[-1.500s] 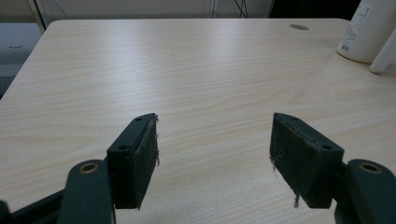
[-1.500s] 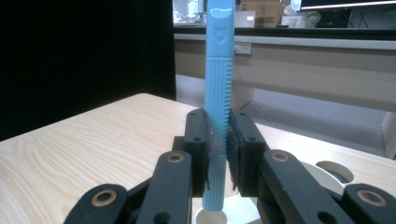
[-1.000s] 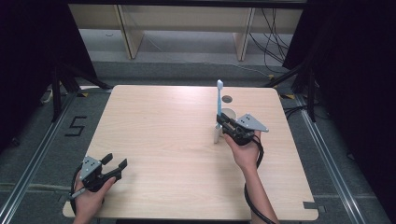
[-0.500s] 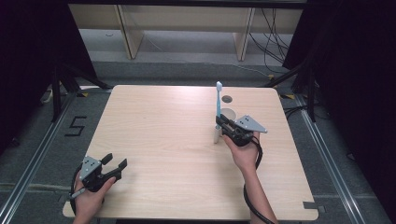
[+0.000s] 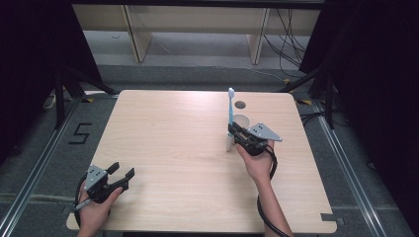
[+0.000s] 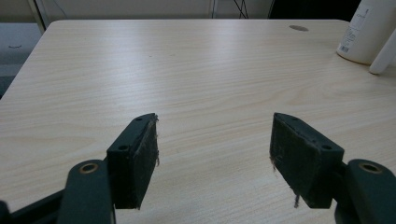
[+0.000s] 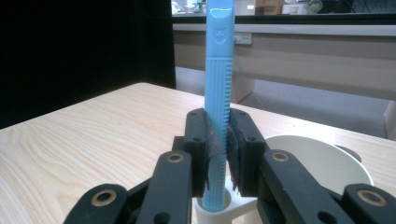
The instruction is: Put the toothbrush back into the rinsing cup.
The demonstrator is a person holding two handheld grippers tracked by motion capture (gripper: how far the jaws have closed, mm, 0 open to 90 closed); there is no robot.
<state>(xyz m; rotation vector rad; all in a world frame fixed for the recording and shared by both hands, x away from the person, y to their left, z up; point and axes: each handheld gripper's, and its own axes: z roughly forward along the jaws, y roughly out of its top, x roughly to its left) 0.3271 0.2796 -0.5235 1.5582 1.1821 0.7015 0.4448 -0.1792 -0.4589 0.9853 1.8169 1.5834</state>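
Right gripper (image 7: 217, 154): clamped on upright blue toothbrush (image 7: 218, 84).
Left gripper (image 6: 215, 158): jaws apart, holding nothing, near-left corner.
Surroundings: white cup (image 7: 322, 163) just beside toothbrush; table (image 5: 173, 138).

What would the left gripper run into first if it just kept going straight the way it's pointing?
Probably nothing soon. The left gripper, jaws open, faces bare table. The white cup and white holder sit right of its line, though depth is hard to judge.
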